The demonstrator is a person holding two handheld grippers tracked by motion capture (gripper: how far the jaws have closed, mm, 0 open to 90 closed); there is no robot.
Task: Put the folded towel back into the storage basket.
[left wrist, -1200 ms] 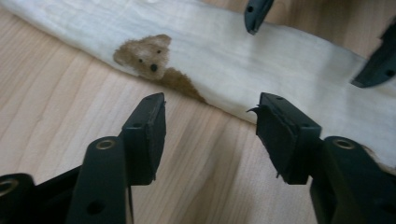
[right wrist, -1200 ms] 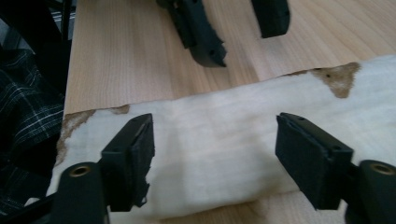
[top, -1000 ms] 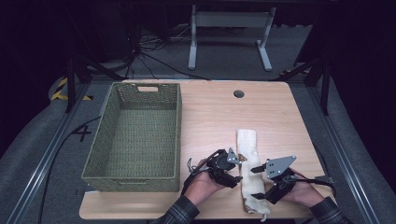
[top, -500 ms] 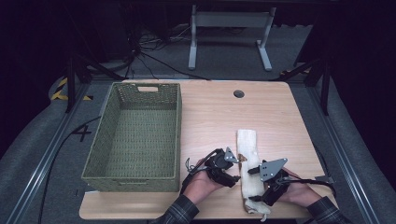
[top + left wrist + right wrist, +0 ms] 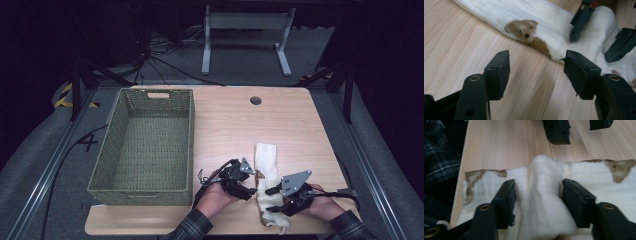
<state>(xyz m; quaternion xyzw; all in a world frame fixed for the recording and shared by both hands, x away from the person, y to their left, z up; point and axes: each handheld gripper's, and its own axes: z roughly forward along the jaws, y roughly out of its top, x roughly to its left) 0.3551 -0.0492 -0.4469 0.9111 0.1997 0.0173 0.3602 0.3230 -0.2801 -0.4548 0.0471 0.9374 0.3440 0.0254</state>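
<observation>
A long cream cloth [image 5: 266, 165] with brown teddy-bear prints lies on the wooden table [image 5: 295, 125], near its front edge. My right gripper [image 5: 270, 199] comes in from the right over the cloth's near end. Its jaws have just been closing, and in the right gripper view [image 5: 537, 192] they pinch a raised ridge of cloth [image 5: 545, 195] between the pads. My left gripper [image 5: 251, 186] sits just left of the cloth. In the left gripper view [image 5: 536, 67] its jaws stand open over bare wood, with the printed bear [image 5: 526, 32] just ahead.
A green woven basket [image 5: 190, 145] stands empty on the table's left half. A round cable hole [image 5: 255, 100] sits near the far edge. A grey metal stand [image 5: 245, 30] rises behind the table. A plaid sleeve [image 5: 439, 157] lies at the front edge.
The right gripper's jaws have drawn together on the cloth and pushed up a ridge in it. Both hands have stayed where they were.
</observation>
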